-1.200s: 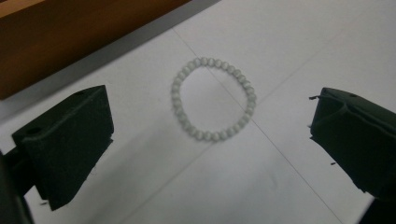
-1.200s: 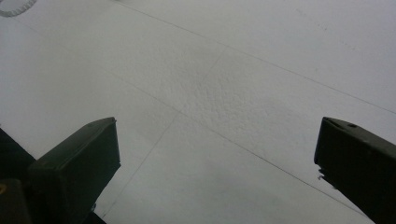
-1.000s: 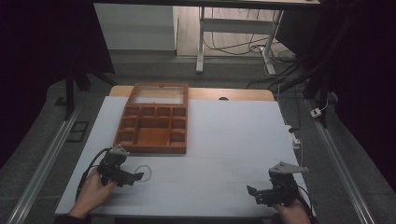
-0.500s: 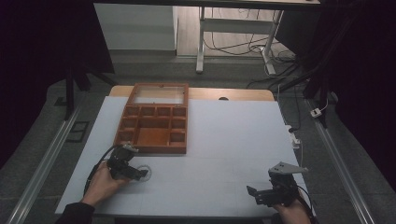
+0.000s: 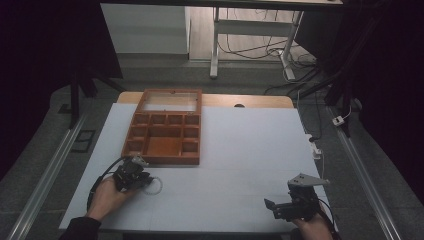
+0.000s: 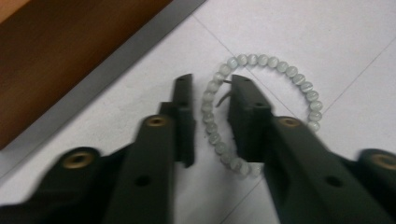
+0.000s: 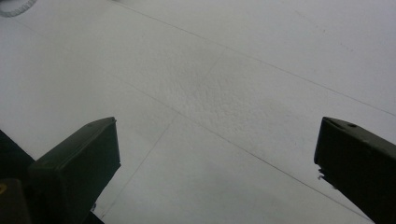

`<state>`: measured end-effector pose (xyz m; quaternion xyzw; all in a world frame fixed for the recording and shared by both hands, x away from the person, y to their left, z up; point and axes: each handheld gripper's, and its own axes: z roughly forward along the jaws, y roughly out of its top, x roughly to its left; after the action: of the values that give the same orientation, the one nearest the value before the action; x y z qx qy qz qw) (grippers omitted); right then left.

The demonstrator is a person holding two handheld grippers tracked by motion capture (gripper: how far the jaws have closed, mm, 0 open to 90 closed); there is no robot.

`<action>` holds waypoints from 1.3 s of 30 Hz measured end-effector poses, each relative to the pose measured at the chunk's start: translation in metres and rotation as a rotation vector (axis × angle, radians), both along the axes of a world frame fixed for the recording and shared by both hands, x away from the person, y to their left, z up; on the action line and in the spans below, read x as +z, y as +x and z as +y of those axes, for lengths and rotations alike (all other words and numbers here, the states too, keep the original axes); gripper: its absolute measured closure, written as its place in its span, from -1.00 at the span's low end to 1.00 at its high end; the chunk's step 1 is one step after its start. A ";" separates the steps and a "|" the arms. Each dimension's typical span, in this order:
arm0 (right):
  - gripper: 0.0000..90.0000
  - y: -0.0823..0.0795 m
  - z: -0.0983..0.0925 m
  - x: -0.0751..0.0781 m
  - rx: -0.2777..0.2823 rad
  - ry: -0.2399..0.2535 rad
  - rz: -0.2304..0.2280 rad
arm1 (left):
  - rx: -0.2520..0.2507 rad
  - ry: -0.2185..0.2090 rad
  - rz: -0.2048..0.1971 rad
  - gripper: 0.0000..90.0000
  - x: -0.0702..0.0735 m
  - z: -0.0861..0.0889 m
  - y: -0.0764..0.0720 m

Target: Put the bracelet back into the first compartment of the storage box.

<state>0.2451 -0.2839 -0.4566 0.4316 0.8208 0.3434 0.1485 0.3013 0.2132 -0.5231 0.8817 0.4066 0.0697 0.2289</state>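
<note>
Here the left gripper [image 6: 208, 112] has just been closing its jaws on a strand of the bracelet [image 6: 261, 100], one jaw inside the loop and one outside; the pads seem to pinch the beads. The bracelet lies flat on the table [image 5: 240, 150], just in front of the wooden box [image 5: 165, 127]. A ring, it has no long axis. This looks like the pickup; next likely comes a lift toward a compartment. The right gripper [image 7: 217, 154] hangs open, well apart.

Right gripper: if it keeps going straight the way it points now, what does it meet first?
Probably nothing close. The right gripper, jaws open, points left across bare white table. Far along that line lie the bead bracelet and the left gripper; depth is hard to judge.
</note>
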 end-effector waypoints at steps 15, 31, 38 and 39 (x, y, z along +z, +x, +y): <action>-1.00 0.000 0.001 0.000 -0.001 -0.012 -0.002 | 0.035 -0.132 -0.037 0.90 0.024 0.012 -0.004; -1.00 0.000 0.002 0.000 0.003 -0.014 -0.005 | 0.069 -0.224 -0.114 0.90 0.054 0.024 -0.012; -1.00 0.001 0.002 0.000 0.004 -0.012 -0.005 | 0.096 -0.233 -0.140 0.90 0.069 0.031 -0.008; -1.00 0.001 0.002 0.000 0.006 -0.012 -0.007 | 0.100 -0.232 -0.148 0.90 0.072 0.032 -0.007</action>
<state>0.2460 -0.2814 -0.4564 0.4273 0.8235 0.3404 0.1528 0.2938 0.2456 -0.4512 0.8205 0.4371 0.0984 0.3550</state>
